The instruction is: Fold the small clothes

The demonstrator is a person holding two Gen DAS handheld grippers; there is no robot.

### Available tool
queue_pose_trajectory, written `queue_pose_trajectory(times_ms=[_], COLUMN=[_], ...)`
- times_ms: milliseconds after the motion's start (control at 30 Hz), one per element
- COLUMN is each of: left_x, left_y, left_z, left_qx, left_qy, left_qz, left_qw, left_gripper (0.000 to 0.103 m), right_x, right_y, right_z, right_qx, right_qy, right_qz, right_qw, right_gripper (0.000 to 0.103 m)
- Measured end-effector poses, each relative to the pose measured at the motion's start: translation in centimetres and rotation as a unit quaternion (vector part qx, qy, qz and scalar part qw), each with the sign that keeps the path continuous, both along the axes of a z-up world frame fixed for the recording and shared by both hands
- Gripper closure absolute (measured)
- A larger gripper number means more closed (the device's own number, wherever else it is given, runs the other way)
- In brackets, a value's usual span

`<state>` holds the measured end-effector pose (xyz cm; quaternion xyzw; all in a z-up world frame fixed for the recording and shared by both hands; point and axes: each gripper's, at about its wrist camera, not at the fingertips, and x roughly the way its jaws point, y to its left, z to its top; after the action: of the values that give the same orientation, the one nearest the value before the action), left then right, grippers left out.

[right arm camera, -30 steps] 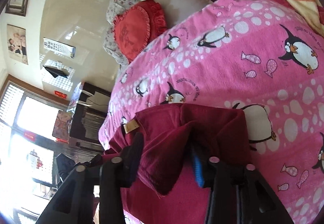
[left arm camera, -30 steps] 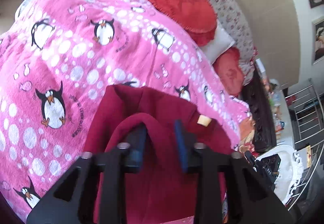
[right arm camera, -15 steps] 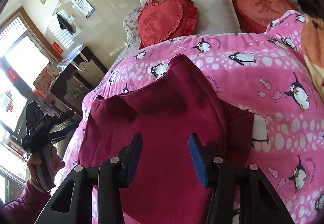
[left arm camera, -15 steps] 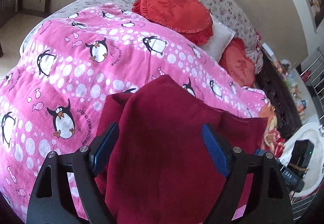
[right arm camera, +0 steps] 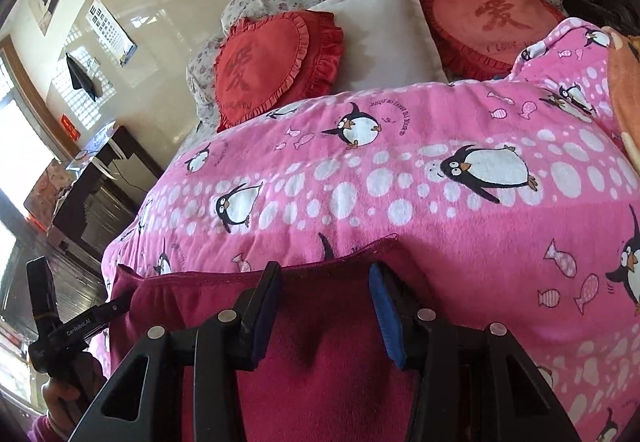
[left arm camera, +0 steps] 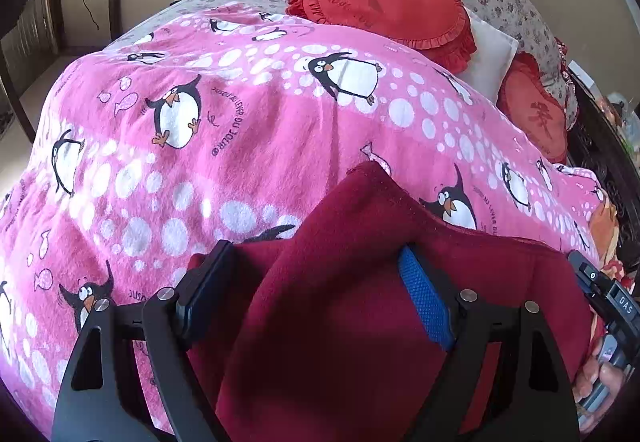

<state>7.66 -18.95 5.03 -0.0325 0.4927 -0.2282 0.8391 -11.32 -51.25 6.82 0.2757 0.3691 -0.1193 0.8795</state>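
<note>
Pink penguin blanket [left arm camera: 248, 130], maroon garment [left arm camera: 340, 322] between spread left fingers [left arm camera: 426, 300].

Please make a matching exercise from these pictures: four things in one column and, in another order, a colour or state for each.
1. garment
2. blanket
3. left claw
4. square pillow

a. white
b. dark red
c. open
d. pink with penguins

Pairs: 1-b, 2-d, 3-c, 4-a

The dark red garment [left arm camera: 360, 322] (soft, fleecy) lies folded on the bed.
</note>
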Motion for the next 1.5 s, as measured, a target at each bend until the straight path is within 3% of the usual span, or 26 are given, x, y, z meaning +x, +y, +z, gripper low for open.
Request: queue_pose_trajectory(times_ms=[367, 467, 567, 667, 800, 1200, 1500], left_x=[-0.7, -0.9, -0.8, -0.7, -0.7, -4.3, -7.2], left_y=[0.0, -0.2, -0.3, -0.5, -0.5, 4.3, 7.0], left_z=[0.4, 0.3, 0.3, 0.2, 0.3, 2.4, 1.7], left_qx=[0.011, 0.016, 0.018, 0.021, 0.022, -0.013, 0.013], left_qy=[-0.009, -0.011, -0.011, -0.011, -0.009, 0.008, -0.002], left_qz=[-0.001, 0.000, -0.001, -0.003, -0.003, -0.007, 0.004], left_qw=[0.9999, 0.9998, 0.9998, 0.9997, 0.9997, 0.9999, 0.9999], left_gripper=[0.019, 0.019, 0.019, 0.019, 0.019, 0.019, 0.019], right_x=[-4.8, -4.9, -4.3, -4.0, -3.2, -6.1, -2.1], right_y=[2.7, 2.9, 2.0, 1.1, 1.6, 5.9, 10.4], right_z=[4.8, 4.1, 1.9, 1.1, 1.6, 3.9, 3.1], right_qx=[-0.007, -0.013, -0.024, -0.021, -0.041, -0.010, -0.018], right_qy=[-0.025, -0.012, 0.033, 0.020, 0.039, 0.017, 0.017], right_qz=[0.020, 0.022, -0.005, -0.018, -0.014, 0.039, 0.101], right_qw=[0.999, 1.000, 0.999, 0.999, 0.998, 0.999, 0.995], right_gripper=[0.058, 0.058, 0.058, 0.059, 0.059, 0.058, 0.058])
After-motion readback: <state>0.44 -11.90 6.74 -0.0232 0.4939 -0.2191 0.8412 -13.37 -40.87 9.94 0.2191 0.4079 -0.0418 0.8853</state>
